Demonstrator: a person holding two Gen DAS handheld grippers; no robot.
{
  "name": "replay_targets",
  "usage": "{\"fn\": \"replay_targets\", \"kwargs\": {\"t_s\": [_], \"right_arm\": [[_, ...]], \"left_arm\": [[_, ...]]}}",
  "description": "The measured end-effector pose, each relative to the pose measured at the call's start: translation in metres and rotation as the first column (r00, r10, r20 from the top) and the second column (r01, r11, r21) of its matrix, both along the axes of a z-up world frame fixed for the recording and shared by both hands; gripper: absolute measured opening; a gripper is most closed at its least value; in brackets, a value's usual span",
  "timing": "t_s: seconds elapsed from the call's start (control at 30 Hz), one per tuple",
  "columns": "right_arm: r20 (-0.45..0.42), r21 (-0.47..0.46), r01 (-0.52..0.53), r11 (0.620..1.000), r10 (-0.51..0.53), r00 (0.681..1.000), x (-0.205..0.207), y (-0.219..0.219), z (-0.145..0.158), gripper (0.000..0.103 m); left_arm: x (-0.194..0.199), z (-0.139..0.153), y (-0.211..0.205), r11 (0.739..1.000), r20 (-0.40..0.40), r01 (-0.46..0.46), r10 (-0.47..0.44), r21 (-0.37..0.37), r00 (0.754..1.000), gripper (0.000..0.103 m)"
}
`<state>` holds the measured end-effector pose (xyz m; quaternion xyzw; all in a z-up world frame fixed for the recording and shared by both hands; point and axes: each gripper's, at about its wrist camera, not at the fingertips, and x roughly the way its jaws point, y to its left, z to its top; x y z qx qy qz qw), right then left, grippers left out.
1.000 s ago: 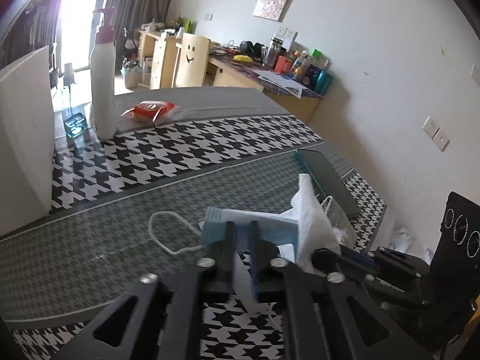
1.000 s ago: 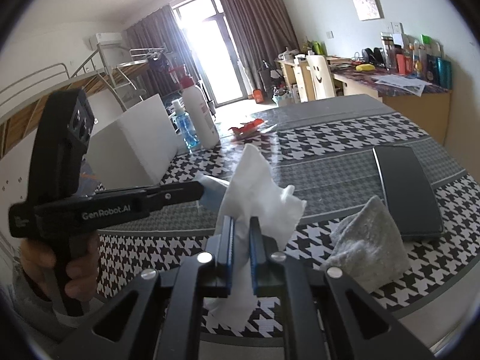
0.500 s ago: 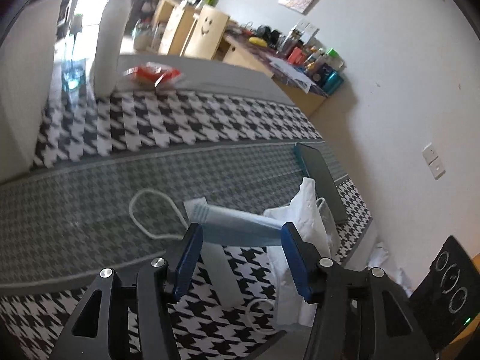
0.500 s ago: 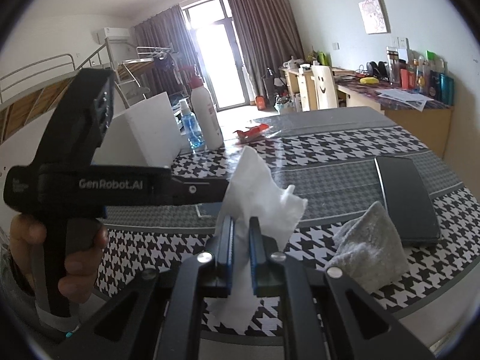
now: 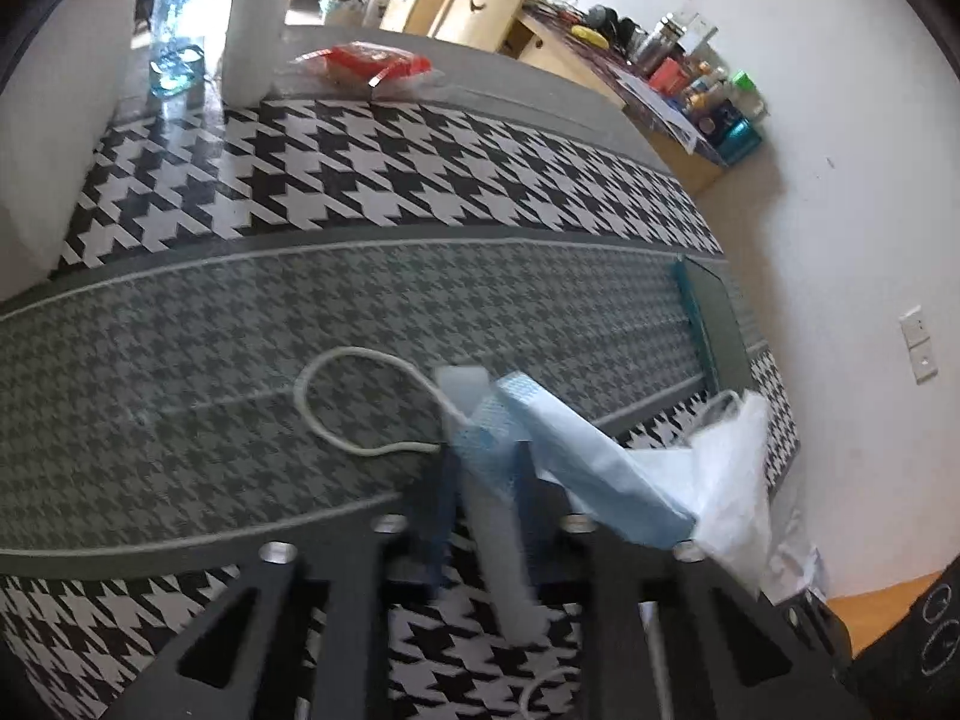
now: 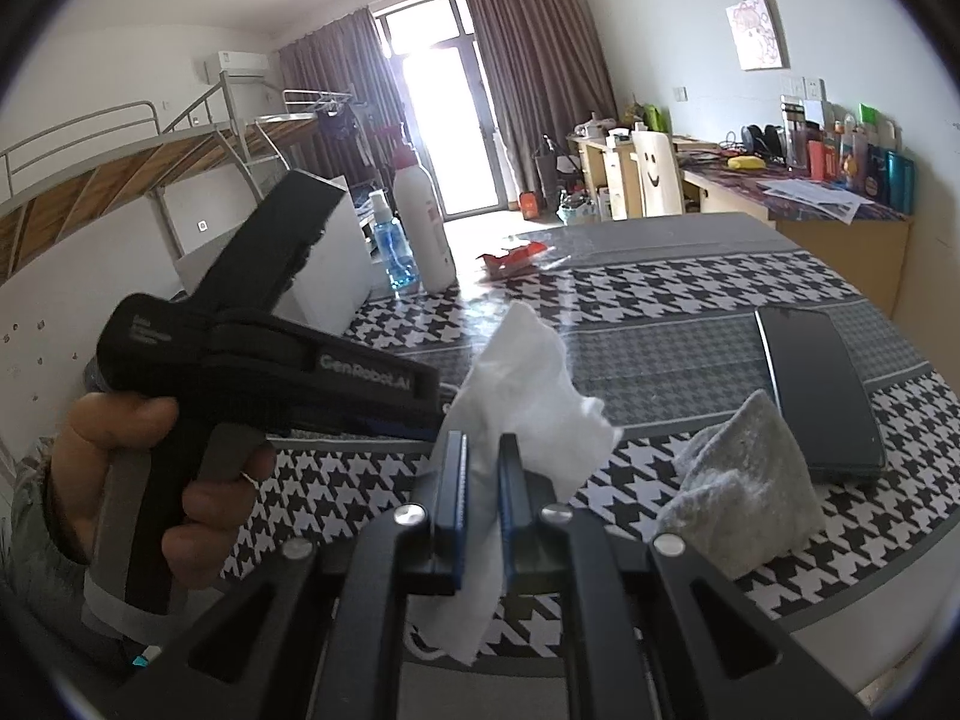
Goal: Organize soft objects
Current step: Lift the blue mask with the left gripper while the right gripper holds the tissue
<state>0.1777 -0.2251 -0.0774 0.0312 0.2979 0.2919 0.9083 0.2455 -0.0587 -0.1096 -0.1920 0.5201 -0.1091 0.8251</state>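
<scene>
Two soft things meet in the left wrist view: a blue face mask (image 5: 558, 450) pinched between the nearly closed fingers of the left tool (image 5: 483, 468), and a white tissue (image 5: 729, 474) touching the mask's far right end. The mask's long axis runs from the fingers down to the right, and its white ear loop (image 5: 354, 402) trails left onto the grey band of the houndstooth surface (image 5: 360, 180). That surface lies bare between the loop and a red packet (image 5: 366, 63) near the far edge; a dark tablet (image 5: 714, 324) lies close to the right edge.

From the right wrist view, the right tool (image 6: 480, 468) clamps the tissue (image 6: 522, 396) between narrowly parted fingers, the paper standing upright above them and hanging below. A crumpled grey cloth (image 6: 744, 492) sits just right, touching the tablet (image 6: 816, 384). The left tool (image 6: 264, 372), held in a hand (image 6: 120, 468), reaches the tissue from the left.
</scene>
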Motion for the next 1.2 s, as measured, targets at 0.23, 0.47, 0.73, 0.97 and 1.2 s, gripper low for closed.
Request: {"fn": "replay_targets", "kwargs": {"t_s": [0.23,0.47,0.73,0.97,1.2], "right_arm": [[0.004,0.004,-0.001,1.000,0.001,1.000,-0.001,-0.001,0.002,0.012],[0.013,0.021,0.052,0.998,-0.052,0.999,0.002,-0.017,0.010,0.012],[0.003,0.008,0.058,0.998,-0.058,0.998,0.004,-0.012,0.008,0.012],[0.007,0.000,0.045,0.999,-0.045,0.999,0.003,-0.004,0.011,0.012],[0.015,-0.004,0.026,1.000,-0.026,1.000,0.001,0.005,0.016,0.012]], "left_arm": [[-0.007,0.008,0.018,1.000,0.058,-0.016,0.017,-0.016,0.998,0.003],[-0.016,0.023,0.038,0.998,0.097,-0.040,0.044,-0.040,0.994,0.002],[-0.039,0.050,0.068,0.997,0.183,-0.081,0.083,-0.018,0.980,0.002],[-0.064,0.069,0.094,0.992,0.234,-0.126,0.122,0.001,0.964,0.002],[-0.078,0.064,0.111,0.974,0.225,-0.208,0.185,0.087,0.957,0.003]]}}
